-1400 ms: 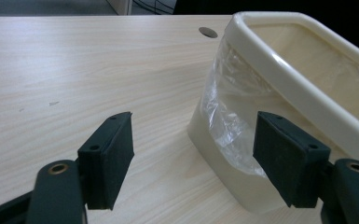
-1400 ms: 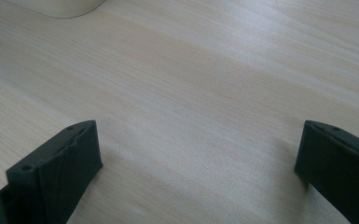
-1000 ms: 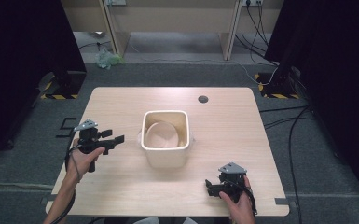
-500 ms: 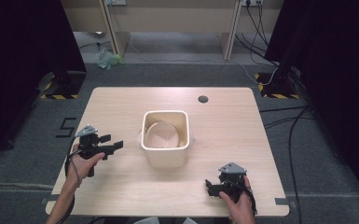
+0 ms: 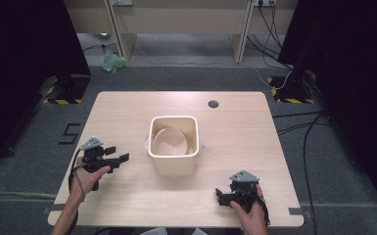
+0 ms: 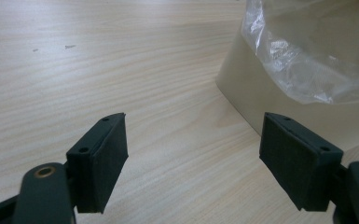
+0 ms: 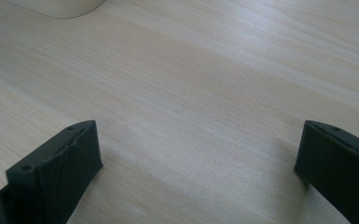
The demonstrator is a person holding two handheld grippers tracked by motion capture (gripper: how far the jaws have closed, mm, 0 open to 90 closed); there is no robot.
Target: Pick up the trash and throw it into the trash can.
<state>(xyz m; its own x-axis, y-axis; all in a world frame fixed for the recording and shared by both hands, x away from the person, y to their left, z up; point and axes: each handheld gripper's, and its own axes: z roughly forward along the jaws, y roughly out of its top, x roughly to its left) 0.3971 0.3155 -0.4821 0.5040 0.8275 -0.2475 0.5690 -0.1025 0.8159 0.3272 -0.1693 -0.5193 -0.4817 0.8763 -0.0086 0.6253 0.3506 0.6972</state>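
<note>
The bin (image 5: 173,145) stands at the centre of a pale wooden table (image 5: 245,142); a small dark hole (image 5: 213,104) sits at 1 o'clock from it. Grey floor surrounds the table, with cables at 3 o'clock, a cabinet at 12 and black curtains on both sides.

Since a second ago the left gripper (image 5: 119,159) has sunk and drawn back toward 7 o'clock; the right gripper (image 5: 219,195) has kept its place at 5 o'clock.

The bin is cream, square with rounded corners, lined with a clear bag (image 6: 307,51) whose edge folds over the rim. Both grippers' jaws are spread and hold nothing.
</note>
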